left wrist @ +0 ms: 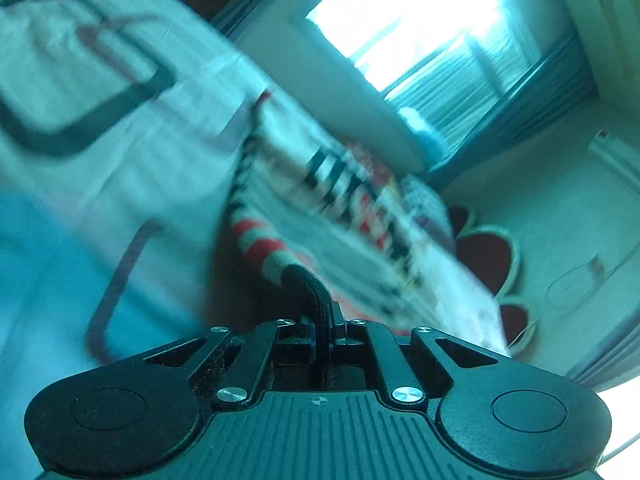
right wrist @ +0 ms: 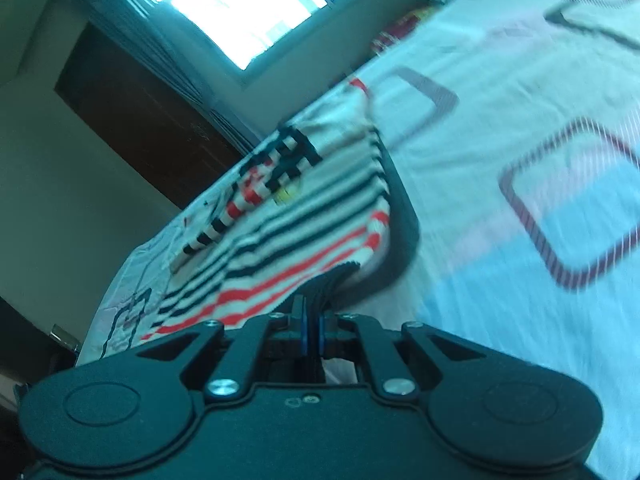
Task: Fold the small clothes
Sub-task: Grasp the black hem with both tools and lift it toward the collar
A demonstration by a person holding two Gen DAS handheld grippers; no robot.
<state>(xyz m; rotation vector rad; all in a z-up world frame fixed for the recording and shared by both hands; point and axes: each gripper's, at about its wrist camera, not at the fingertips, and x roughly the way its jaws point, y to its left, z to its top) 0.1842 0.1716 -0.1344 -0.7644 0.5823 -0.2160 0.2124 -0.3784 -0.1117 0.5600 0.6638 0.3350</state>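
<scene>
A small striped knit garment [right wrist: 288, 216], white with red and black stripes and a black edge, is lifted off the bed. My right gripper [right wrist: 312, 320] is shut on its black ribbed hem, with the cloth spreading away ahead of it. My left gripper [left wrist: 324, 320] is shut on another black edge of the same garment [left wrist: 360, 216], which hangs blurred in front of the camera. Both pairs of jaws are closed tight on the fabric.
The bed sheet [right wrist: 520, 160] is white and light blue with dark rounded square outlines; it also fills the left of the left wrist view [left wrist: 100, 120]. A bright window [left wrist: 420, 20] and curtains stand behind. A red flower-shaped mat [left wrist: 488, 256] lies on the floor. A dark wooden door [right wrist: 140, 120] is at the left.
</scene>
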